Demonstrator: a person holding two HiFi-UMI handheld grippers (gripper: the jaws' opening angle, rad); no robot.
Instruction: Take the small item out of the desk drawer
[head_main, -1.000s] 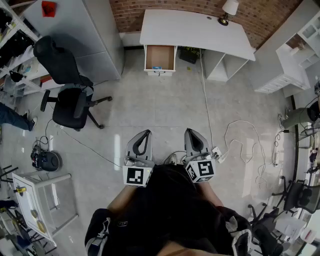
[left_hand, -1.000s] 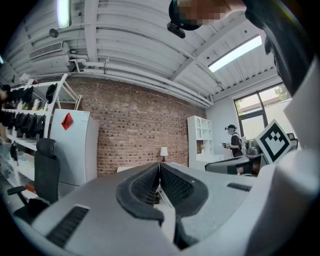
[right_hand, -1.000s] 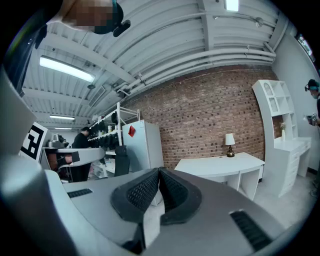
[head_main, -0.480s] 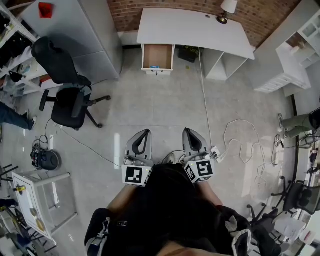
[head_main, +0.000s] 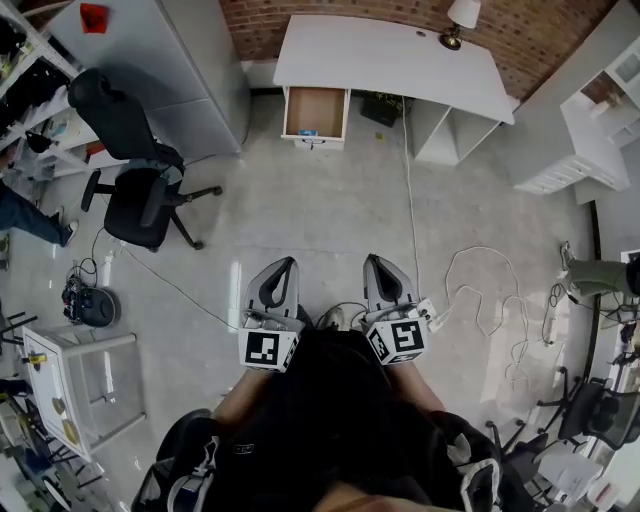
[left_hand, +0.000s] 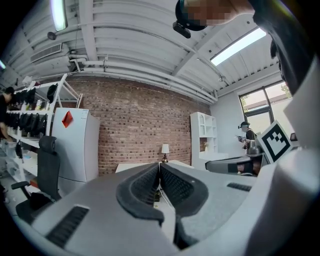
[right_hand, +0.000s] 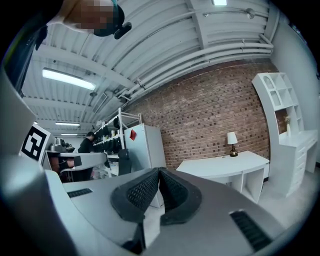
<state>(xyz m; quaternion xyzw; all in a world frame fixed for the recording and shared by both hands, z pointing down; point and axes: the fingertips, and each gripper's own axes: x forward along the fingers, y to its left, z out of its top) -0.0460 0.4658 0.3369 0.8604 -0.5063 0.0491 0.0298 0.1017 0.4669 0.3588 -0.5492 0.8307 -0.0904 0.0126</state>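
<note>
Far ahead in the head view stands the white desk (head_main: 390, 60) against the brick wall. Its drawer (head_main: 316, 112) is pulled open, and a small blue item (head_main: 308, 131) lies at the drawer's front edge. My left gripper (head_main: 285, 265) and right gripper (head_main: 378, 262) are held close to my body, side by side, far from the desk. Both point toward it, shut with nothing between the jaws. In the left gripper view the pads (left_hand: 150, 182) meet in front of the desk (left_hand: 135, 166). The right gripper view shows its pads (right_hand: 170, 187) together, with the desk (right_hand: 225, 165) to the right.
A black office chair (head_main: 135, 170) and a grey cabinet (head_main: 160, 60) stand to the left of the path. White cables (head_main: 480, 290) run over the floor on the right. White shelves (head_main: 590, 110) stand at the right, a small cart (head_main: 80, 390) at the lower left, a person (head_main: 25, 215) at the left edge.
Both grippers stay shut and near my body. The view has shifted slightly, and the person at the left edge has moved a little.
</note>
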